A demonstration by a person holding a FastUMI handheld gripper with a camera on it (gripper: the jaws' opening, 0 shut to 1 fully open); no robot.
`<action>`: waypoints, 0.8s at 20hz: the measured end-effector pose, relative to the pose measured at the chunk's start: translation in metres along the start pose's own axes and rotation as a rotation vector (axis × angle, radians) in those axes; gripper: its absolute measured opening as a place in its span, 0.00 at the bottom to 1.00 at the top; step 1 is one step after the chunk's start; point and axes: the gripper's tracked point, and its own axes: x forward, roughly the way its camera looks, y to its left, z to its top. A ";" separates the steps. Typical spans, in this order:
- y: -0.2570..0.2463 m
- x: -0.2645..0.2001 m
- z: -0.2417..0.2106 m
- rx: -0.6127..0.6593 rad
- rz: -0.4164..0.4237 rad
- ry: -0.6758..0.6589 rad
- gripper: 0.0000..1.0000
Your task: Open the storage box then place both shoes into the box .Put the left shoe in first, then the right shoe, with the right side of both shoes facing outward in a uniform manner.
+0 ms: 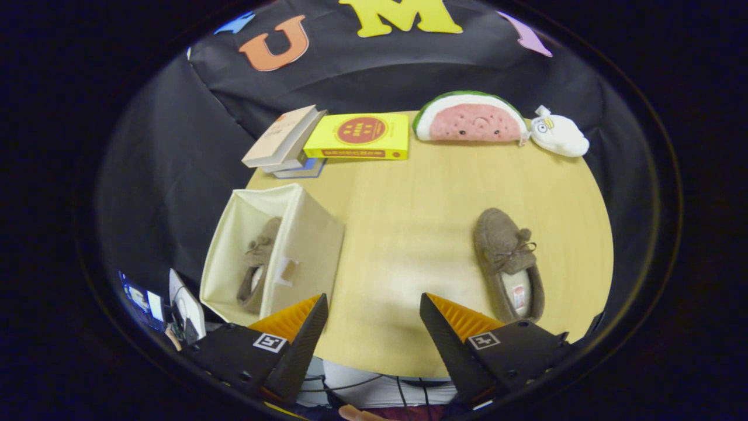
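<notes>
In the gripper view, the tool [371,304] is held above the near edge of the worktop [409,234], its 2 fingers spread wide with nothing between them. The box [304,245] is seen ahead of the left finger, open at the top, with 1 shoe [260,257] lying inside along its length. The second shoe [507,263] is laid on the worktop just ahead of the right finger, well apart from the box. At the far edge, books [286,143], a yellow book [359,137], a watermelon plush [470,117] and a white plush [560,135] are lined up.
</notes>
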 end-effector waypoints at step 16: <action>-0.211 0.027 -0.026 0.027 -0.197 0.061 0.96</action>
